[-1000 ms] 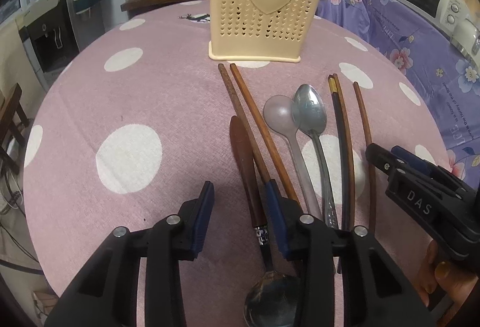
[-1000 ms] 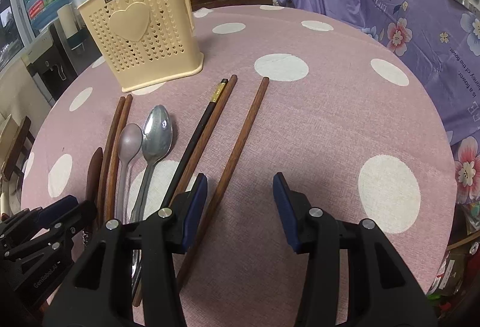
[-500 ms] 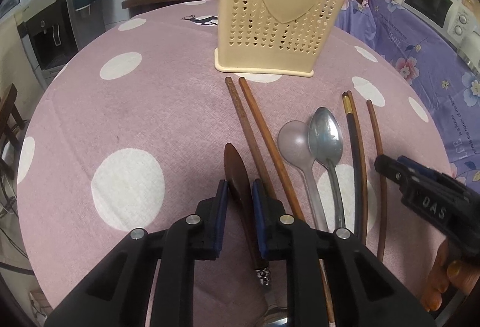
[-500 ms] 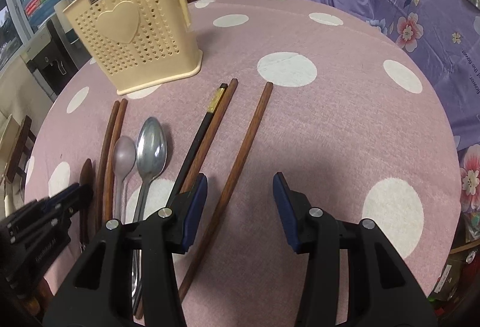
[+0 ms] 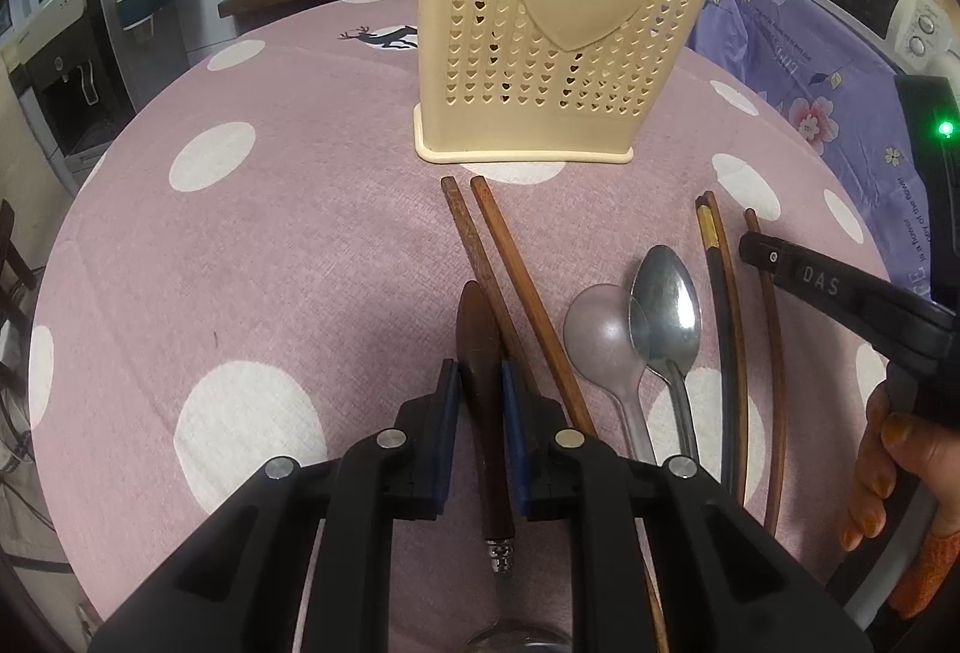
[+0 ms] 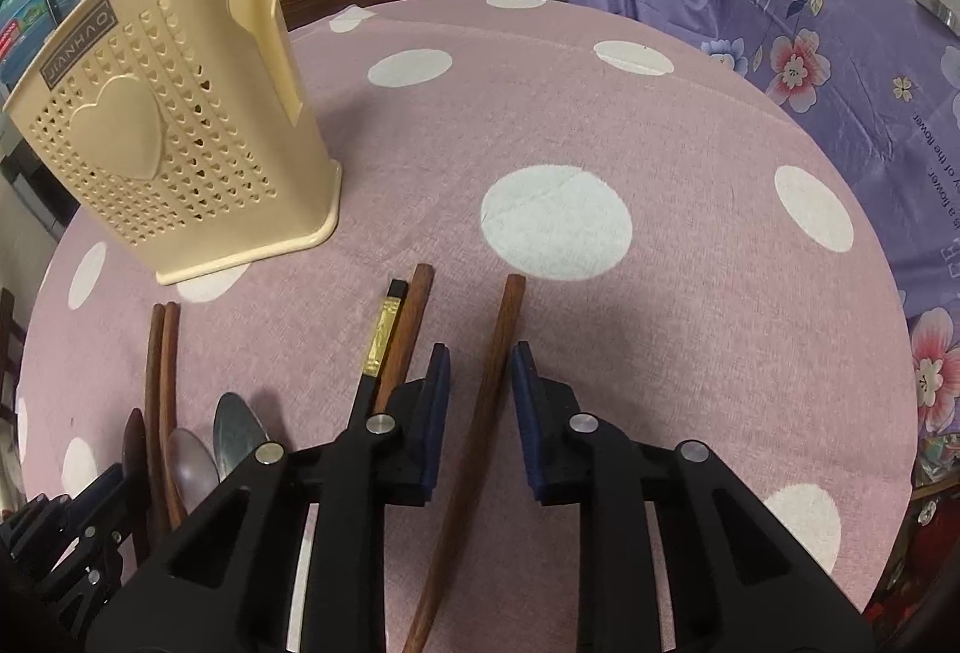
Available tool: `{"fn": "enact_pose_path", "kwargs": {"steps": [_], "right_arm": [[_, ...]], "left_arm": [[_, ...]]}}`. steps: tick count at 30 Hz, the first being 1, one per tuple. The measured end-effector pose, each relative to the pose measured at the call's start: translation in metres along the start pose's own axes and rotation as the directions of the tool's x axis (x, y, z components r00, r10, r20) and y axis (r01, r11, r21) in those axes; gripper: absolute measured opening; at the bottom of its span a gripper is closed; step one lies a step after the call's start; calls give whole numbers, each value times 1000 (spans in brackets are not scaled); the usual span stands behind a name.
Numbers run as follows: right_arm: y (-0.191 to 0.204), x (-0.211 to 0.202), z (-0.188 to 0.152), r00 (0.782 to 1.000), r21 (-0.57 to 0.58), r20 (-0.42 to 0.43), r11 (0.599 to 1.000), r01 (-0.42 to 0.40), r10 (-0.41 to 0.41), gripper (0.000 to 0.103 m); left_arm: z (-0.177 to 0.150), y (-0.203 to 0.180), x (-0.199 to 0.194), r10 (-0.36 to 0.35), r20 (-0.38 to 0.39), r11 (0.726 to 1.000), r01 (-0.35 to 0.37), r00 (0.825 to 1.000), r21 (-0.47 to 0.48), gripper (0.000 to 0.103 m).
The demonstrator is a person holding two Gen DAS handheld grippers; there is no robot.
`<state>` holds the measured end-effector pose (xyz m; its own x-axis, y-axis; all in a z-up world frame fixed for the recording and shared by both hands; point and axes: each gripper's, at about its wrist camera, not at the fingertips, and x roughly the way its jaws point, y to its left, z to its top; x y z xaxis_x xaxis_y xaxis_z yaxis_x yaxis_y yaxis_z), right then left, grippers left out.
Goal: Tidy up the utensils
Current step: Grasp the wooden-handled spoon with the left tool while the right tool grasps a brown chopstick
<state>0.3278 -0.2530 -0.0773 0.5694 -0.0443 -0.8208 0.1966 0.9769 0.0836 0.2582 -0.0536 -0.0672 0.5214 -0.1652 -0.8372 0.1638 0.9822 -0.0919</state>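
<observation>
Left gripper [image 5: 481,401]: jaws clenched on the dark wooden handle [image 5: 480,353] of a ladle-like utensil; they closed around it within the last second, having stood wide apart with the handle beside them.
Right gripper [image 6: 480,401]: jaws have just been closing around the lone brown chopstick [image 6: 489,401]; a sliver of gap shows on each side, so not yet a firm pinch.
Meaning: both pickups look nearly set; lifting and dropping into the holder is still ahead.
Other utensils: paired brown chopsticks [image 5: 510,281], plastic spoon [image 5: 600,329] and steel spoon [image 5: 669,305] overlapping, black gold-banded chopstick [image 6: 378,347] beside a brown one, all lying on the tablecloth [image 5: 240,263].
Holder [image 5: 558,23]: cream, heart-perforated, upright beyond the row, well apart from both grippers.
Writing: "JIANHAO" on the holder's plate; "DAS" on the right gripper's side; purple cloth [image 6: 840,23] reads "is a flower".
</observation>
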Motion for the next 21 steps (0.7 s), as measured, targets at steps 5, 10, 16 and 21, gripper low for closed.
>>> {"fn": "enact_pose_path", "kwargs": {"steps": [5, 10, 16, 21], "right_arm": [[-3, 2, 2, 1000, 14, 20, 1000, 13, -13, 10], [-8, 4, 5, 1000, 34, 21, 999, -1, 0, 10], [-9, 5, 5, 1000, 37, 23, 999, -13, 12, 9], [-9, 5, 4, 999, 36, 30, 999, -22, 21, 8]], "left_arm": [[3, 1, 2, -4, -6, 1000, 4, 1000, -9, 15], [4, 1, 2, -3, -7, 1000, 3, 1000, -16, 15], [7, 2, 3, -5, -8, 1000, 5, 1000, -23, 15], [8, 3, 4, -2, 2, 1000, 2, 1000, -27, 15]]}}
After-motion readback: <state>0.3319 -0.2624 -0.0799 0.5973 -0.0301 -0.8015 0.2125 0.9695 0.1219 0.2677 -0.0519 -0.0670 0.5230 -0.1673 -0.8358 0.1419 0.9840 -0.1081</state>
